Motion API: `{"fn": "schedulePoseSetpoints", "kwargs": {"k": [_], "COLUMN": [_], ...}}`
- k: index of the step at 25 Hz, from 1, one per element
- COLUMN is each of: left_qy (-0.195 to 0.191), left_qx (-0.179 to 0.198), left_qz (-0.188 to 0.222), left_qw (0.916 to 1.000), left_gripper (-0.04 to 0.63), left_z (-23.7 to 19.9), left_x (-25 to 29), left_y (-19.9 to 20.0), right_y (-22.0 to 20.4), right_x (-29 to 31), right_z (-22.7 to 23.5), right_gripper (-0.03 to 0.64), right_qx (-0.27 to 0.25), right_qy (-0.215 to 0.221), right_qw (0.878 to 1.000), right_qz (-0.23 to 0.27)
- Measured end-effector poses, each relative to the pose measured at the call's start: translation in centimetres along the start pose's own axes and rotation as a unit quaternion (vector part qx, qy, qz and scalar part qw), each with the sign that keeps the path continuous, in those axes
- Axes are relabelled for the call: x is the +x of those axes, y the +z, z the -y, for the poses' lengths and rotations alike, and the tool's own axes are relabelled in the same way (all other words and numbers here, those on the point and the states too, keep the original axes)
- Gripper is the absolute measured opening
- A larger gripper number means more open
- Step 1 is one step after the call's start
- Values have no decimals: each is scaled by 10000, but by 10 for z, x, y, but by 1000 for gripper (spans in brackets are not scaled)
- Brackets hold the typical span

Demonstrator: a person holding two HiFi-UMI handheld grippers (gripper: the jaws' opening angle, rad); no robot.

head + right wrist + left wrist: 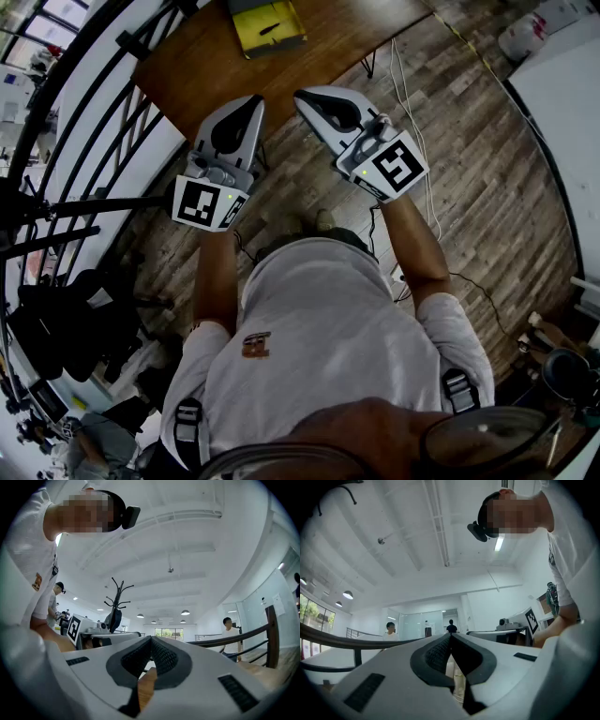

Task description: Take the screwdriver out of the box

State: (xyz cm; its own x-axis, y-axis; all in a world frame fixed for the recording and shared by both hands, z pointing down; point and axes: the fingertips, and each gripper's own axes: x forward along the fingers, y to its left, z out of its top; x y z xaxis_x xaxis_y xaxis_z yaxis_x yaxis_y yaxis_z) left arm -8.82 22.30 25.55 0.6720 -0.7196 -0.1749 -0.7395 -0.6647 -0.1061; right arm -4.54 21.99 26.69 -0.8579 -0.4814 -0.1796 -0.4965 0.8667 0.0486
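A yellow box (268, 26) lies on the brown table (187, 66) at the top of the head view, with a small dark item on it that I cannot identify; no screwdriver is clearly visible. My left gripper (251, 103) and right gripper (302, 96) are held side by side in front of the person's chest, short of the table's near edge, tips towards it. Both are shut with nothing between the pads. In the left gripper view the left gripper (451, 637) has its jaws meeting, and the right gripper (151, 639) likewise in the right gripper view. Both gripper views look slightly upward at the ceiling.
A black railing (84, 122) runs along the left. White cables (412, 122) trail over the wooden floor at the right, beside a white table (572, 103). A coat stand (115, 606) and people stand far off.
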Motion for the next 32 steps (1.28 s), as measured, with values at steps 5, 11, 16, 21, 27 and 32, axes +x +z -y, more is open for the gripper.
{"fn": "schedulePoseSetpoints", "kwargs": {"k": [5,11,16,21,27,32], "left_qy": [7,62,184,322,484,588], "left_qx": [15,-18,-73,-87,-42,-25], "left_qz": [-7,-1,-22,-58,-99,-121], "left_qw": [10000,10000,9998,9994,9988,9982], "left_gripper": [18,18,18,18,18,18], "left_z": [6,4,3,4,4,6], "left_x": [4,6,14,29,51,64], "left_y": [-3,-4,-9,-16,-26,-31], "right_y": [-2,1,2,0,-6,-8], "right_x": [-6,-7,-15,-28,-42,-49], "right_z": [3,6,19,34,59,75], "right_gripper": [32,32,32,32,32,32], "right_qx": [-7,-1,74,105,140,108], "right_qy": [19,45,58,110,212,274], "right_qw": [10000,10000,9999,9998,9996,9995], "right_qz": [4,44,112,98,107,68]}}
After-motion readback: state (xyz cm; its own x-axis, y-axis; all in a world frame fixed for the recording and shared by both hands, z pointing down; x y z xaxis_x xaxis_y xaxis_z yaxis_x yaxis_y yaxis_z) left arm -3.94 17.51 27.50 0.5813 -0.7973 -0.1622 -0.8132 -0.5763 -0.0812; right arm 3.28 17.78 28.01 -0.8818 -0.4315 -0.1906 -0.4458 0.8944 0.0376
